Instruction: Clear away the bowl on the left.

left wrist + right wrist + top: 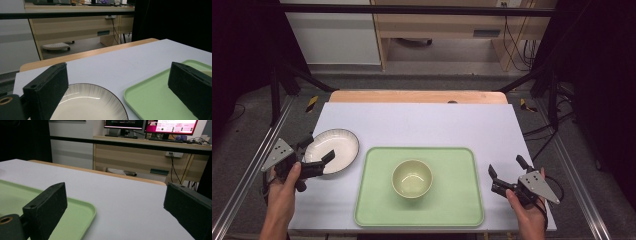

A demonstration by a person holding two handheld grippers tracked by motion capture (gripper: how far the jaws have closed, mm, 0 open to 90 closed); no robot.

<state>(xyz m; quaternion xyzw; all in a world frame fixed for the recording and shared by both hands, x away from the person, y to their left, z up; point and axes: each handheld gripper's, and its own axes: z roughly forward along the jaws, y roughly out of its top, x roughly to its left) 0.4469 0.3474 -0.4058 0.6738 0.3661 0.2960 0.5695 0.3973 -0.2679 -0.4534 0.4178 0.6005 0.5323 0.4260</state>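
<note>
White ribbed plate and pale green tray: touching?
Apart. The high view shows a strip of bare white tabletop between the white ribbed plate and the pale green tray; the left gripper view shows the same gap.

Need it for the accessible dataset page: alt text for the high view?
Seen from above, a person's left gripper hangs open over a white plate at a white table's left edge. Beside the plate, a green tray holds a pale green bowl; the right gripper, also open, sits right of the tray.
</note>
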